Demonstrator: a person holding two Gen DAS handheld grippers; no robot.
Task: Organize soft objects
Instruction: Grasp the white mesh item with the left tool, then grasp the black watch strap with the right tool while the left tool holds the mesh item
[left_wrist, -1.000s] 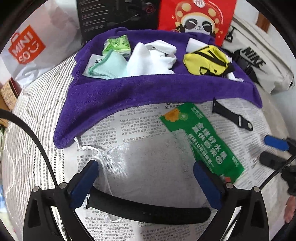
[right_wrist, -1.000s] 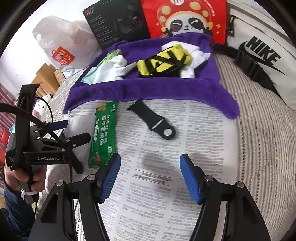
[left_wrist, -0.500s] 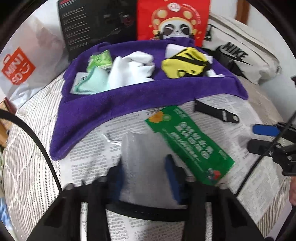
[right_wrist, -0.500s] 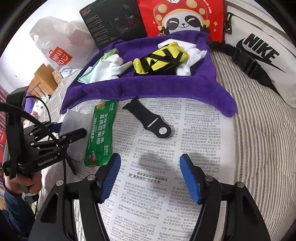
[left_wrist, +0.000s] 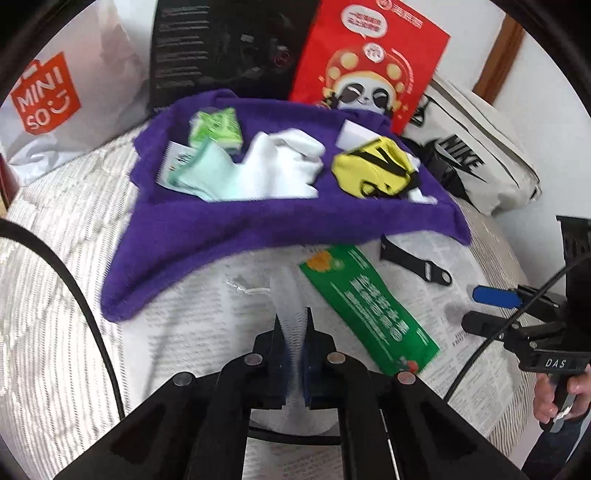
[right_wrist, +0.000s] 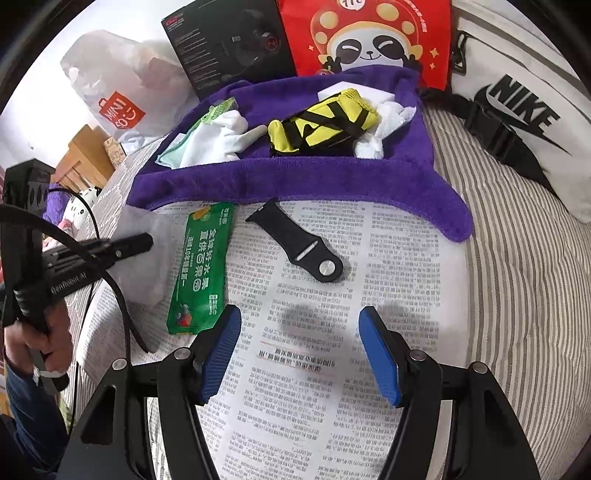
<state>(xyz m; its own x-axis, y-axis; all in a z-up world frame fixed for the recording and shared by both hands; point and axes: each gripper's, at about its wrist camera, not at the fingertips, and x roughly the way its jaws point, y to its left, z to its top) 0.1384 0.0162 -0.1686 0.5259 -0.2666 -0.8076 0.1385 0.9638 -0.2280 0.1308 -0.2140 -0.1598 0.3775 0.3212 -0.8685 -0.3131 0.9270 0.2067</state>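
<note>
My left gripper (left_wrist: 293, 317) has its jaws closing tight on a white mesh pouch (left_wrist: 286, 291), lifted a little off the newspaper, pads pressing it. From the right wrist view the same pouch (right_wrist: 147, 269) hangs under the left gripper (right_wrist: 146, 240). A purple towel (left_wrist: 221, 229) lies beyond, bearing a green tissue pack (left_wrist: 216, 129), mint cloth (left_wrist: 199, 173), white socks (left_wrist: 284, 166) and a yellow pouch (left_wrist: 373, 171). My right gripper (right_wrist: 299, 325) hovers open over the newspaper with nothing between its fingers.
A green snack packet (right_wrist: 203, 266) and a black watch strap (right_wrist: 299, 240) lie on the newspaper (right_wrist: 388, 277) over striped bedding. Behind the towel stand a Miniso bag (left_wrist: 55, 107), a black box (left_wrist: 221, 48), a red panda bag (left_wrist: 365, 55) and a white Nike bag (left_wrist: 476, 166).
My left gripper went from wide open to shut, pinching the mesh pouch and raising it towards the towel. The right gripper stayed where it was, still open.
</note>
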